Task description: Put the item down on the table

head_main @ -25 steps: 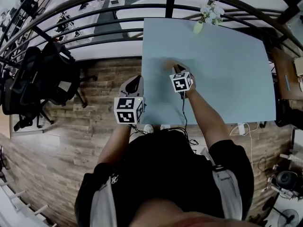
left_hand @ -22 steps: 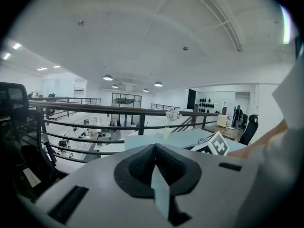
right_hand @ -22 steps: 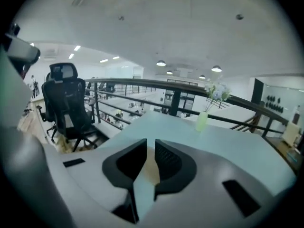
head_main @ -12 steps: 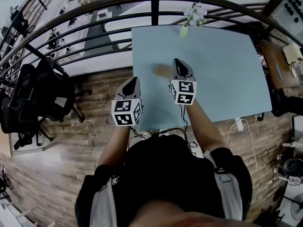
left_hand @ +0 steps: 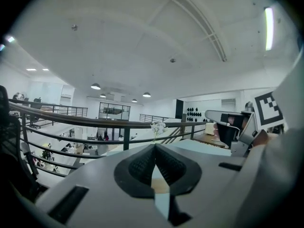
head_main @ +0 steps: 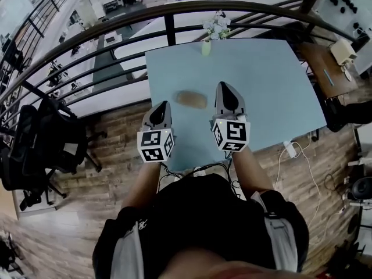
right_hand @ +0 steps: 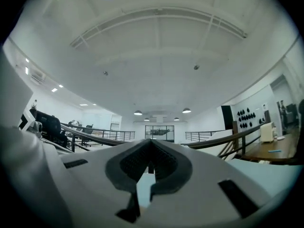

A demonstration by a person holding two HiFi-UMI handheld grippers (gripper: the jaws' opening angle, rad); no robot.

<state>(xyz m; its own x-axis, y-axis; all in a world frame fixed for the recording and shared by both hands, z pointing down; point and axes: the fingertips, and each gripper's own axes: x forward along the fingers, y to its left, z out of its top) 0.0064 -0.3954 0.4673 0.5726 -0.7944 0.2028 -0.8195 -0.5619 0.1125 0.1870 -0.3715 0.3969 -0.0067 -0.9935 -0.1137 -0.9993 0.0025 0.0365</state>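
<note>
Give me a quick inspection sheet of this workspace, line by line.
Surface: light blue table.
Job's things: brown oblong item lying on the table, apart from both grippers.
Clutter: flower vase at the far edge.
Grippers: left gripper and right gripper both shut, nothing between the fingers.
Cables: white cable off the near right corner.
Surroundings: railing, black chair, wooden floor.

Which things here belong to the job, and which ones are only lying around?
Job: brown item, table, left gripper, right gripper.
Lying around: flower vase, black chair, white power strip.
</note>
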